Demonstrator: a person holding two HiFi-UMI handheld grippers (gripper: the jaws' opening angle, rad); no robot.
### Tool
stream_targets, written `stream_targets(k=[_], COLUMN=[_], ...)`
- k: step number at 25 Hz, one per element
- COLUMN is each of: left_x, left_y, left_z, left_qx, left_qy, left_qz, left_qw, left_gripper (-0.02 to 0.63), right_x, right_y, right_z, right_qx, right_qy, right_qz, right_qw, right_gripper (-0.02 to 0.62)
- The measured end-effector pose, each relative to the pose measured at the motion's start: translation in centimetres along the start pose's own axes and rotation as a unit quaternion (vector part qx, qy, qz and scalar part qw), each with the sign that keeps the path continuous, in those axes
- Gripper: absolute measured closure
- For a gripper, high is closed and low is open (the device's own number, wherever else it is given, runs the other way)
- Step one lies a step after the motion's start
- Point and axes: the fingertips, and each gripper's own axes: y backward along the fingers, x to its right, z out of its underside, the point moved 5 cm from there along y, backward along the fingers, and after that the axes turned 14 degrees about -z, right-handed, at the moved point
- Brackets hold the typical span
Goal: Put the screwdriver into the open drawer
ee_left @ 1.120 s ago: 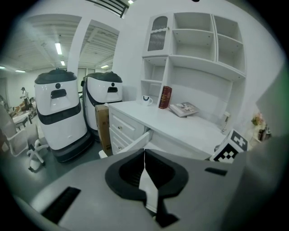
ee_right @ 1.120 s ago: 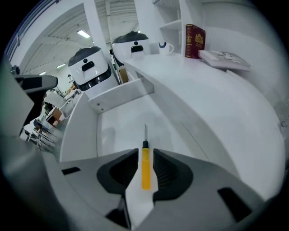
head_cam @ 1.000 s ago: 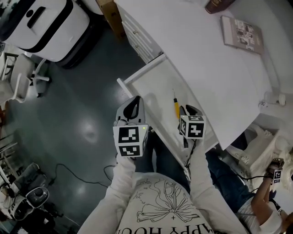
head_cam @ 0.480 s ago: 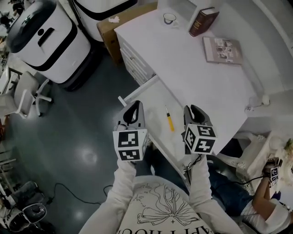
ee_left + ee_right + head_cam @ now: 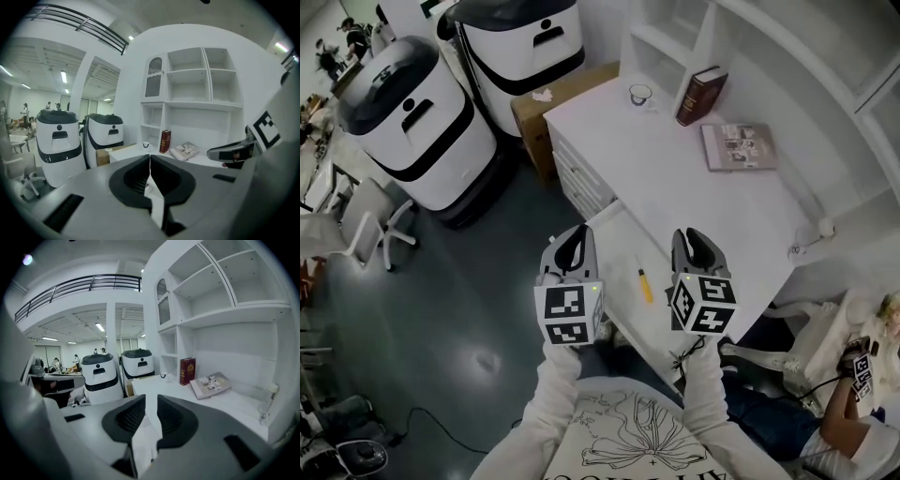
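Down between my two hands, the white open drawer (image 5: 617, 236) stands pulled out from the white bench (image 5: 694, 192), and the slim yellow-handled screwdriver (image 5: 644, 282) lies flat on its floor, tip toward the bench, touching neither side wall. By my reckoning the task's one job is done: the tool is inside and I hold nothing.

My left tongs (image 5: 150, 159) are closed, the two black pads meeting at their tips with nothing between them. My right tongs (image 5: 151, 402) stand a narrow gap apart, only the white bench showing through. Both hover above the drawer, one on each side of the screwdriver and clear of it.

As far as I can see, the screwdriver is the drawer's only content; its near end is hidden under my right tongs. What might be left, I judge, is only drawing my hands away, since the task does not ask me to close the drawer.
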Motion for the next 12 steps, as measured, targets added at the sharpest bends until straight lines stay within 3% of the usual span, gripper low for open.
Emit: stream_targets(k=[12], left_x=[-0.2], left_y=[3.1], left_z=[-3.9], left_qx=[0.059], left_qy=[-0.002], left_qz=[-0.009], left_qw=[0.9982], left_gripper=[0.600], right_x=[-2.7], right_y=[3.1], right_z=[-5.2], right_qx=[0.105], right_qy=[0.036], right_qz=[0.001], right_qw=[0.994], right_gripper=[0.551])
